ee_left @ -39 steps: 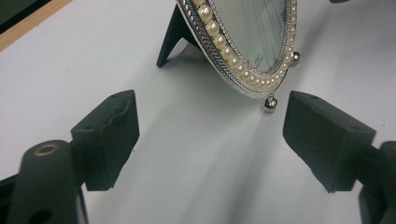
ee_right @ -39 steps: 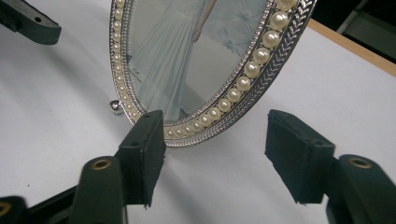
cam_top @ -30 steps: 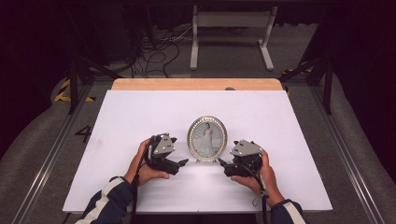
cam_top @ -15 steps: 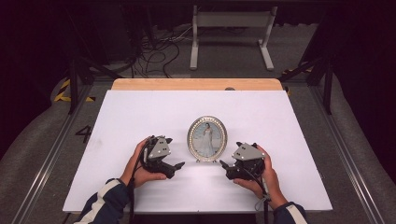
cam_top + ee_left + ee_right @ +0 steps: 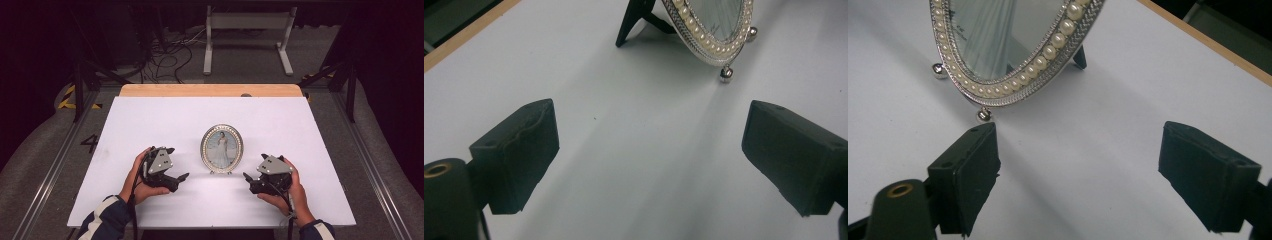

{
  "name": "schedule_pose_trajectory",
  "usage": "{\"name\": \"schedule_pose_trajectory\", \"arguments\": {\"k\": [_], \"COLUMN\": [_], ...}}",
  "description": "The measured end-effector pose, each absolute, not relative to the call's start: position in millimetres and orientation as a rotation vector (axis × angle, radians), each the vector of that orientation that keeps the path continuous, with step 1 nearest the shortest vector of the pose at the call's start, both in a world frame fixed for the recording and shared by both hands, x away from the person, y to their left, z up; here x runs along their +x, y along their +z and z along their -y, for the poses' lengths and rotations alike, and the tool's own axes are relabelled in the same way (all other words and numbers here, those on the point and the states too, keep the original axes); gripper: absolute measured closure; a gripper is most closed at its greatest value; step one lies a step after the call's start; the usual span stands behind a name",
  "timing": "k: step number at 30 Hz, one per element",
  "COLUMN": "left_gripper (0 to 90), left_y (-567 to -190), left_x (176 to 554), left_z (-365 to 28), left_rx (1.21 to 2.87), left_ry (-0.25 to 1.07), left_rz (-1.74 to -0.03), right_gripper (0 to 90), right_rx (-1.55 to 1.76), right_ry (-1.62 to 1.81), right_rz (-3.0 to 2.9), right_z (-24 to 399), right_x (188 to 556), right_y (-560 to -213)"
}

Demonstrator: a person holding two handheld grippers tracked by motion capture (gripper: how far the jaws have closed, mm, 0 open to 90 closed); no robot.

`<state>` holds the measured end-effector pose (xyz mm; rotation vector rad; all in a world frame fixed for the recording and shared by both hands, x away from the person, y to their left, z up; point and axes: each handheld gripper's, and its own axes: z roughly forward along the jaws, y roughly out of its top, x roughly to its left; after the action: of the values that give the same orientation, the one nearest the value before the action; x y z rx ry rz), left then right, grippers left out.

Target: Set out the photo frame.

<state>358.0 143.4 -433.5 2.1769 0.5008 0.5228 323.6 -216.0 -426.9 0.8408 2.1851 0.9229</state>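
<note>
I see the oval pearl-rimmed photo frame (image 5: 221, 149) standing upright at centre frame on the white table (image 5: 150, 120). My left gripper (image 5: 181, 178) sits lower left of it, jaws wide apart, empty. My right gripper (image 5: 247, 178) sits lower right, jaws also apart, near the frame's ball foot (image 5: 983, 114).

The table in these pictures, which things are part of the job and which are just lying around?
Likely the job: oval picture frame; left gripper and right gripper, both open, flanking it.

Lying about: cables and metal stand on the floor beyond the table.
</note>
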Motion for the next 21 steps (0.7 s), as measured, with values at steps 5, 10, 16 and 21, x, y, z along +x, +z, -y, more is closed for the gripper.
{"name": "schedule_pose_trajectory", "arguments": {"k": [5, 10, 16, 21], "left_gripper": [9.4, 9.5, 9.5, 9.5], "left_y": [-436.2, -437.0, -438.5, -440.3], "left_x": [353.0, 348.9, 344.6, 338.3], "left_z": [-148.5, -158.8, -172.9, -188.3], "left_rx": [2.182, 2.176, 2.168, 2.161], "left_ry": [0.526, 0.535, 0.535, 0.56], "left_rz": [-0.504, -0.521, -0.548, -0.576], "right_gripper": [16.4, 16.4, 16.4, 16.4], "right_rx": [0.852, 0.861, 0.876, 0.884], "right_ry": [0.918, 0.902, 0.899, 0.896], "right_rz": [-2.176, -2.17, -2.16, -2.152], "right_z": [222.8, 227.9, 233.3, 238.8], "right_x": [321.3, 320.1, 318.3, 316.6], "right_y": [-427.7, -429.6, -431.4, -431.9]}}
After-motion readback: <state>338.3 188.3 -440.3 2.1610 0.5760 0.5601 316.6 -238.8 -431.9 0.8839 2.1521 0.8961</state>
